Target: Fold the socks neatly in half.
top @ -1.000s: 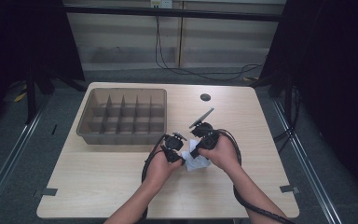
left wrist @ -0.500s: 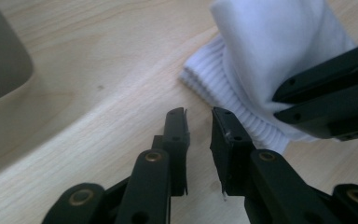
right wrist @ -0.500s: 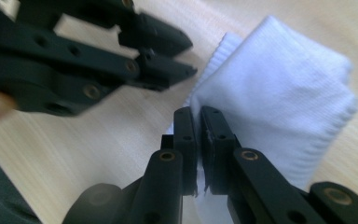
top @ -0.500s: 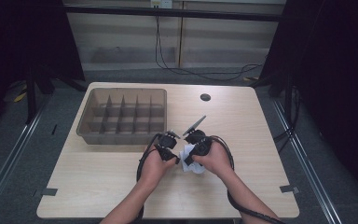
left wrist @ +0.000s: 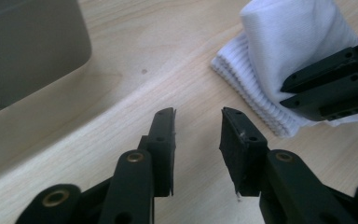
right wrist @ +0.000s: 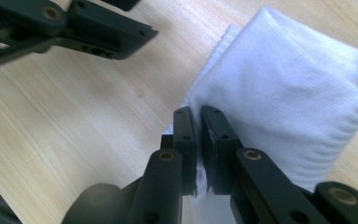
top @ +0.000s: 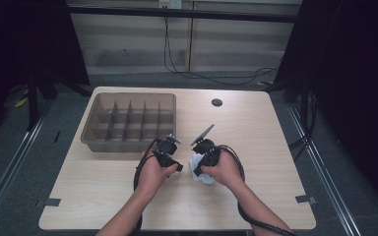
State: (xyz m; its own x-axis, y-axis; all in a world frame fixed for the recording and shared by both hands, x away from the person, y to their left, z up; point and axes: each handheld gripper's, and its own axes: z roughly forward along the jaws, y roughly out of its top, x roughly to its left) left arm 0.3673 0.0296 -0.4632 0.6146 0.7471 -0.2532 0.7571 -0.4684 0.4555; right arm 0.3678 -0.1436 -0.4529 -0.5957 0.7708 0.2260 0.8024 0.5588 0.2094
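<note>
Looking down from the high view: two hands work side by side near the middle of the wooden table [top: 103,196]. The left gripper [top: 170,160] sits just left of a folded white cloth [top: 197,167], apart from it; the right gripper [top: 202,156] rests on the cloth's far edge. A grey divided tray [top: 91,132] stands at the far left, well apart from the cloth.

Left gripper view: the left gripper [left wrist: 196,140] has its jaws parted — they have just been opening — with bare table between them. The cloth [left wrist: 279,60] lies to the far right, with the right gripper [left wrist: 328,91] resting on it.

Right gripper view: the right gripper [right wrist: 198,140] has its jaws nearly together, pinching the cloth's [right wrist: 284,102] left edge — a thin fold sits between the pads. The left gripper [right wrist: 65,25] lies at far left.
</note>
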